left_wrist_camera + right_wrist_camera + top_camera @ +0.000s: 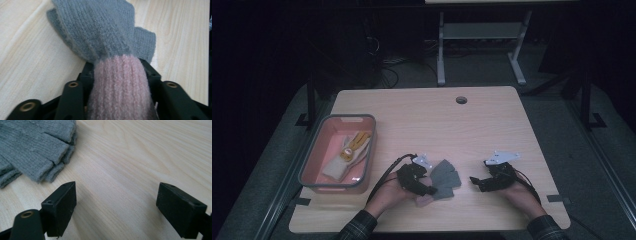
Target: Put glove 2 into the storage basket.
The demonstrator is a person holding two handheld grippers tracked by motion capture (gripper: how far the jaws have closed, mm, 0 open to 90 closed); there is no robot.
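Jaws of left gripper (117,82) clamping glove (100,32) cuff (pink), table-flat

surface: light wooden table (492,120) | on it: grey glove (446,176), grey-rimmed pink bin (314,155)

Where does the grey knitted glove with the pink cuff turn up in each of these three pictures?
High view: grey glove lies low centre, beside the left gripper.
Left gripper view: it spreads across the top, pink cuff squeezed between the jaws.
Right gripper view: its fingers sit top left.
Shared landmark: the pale wooden table.
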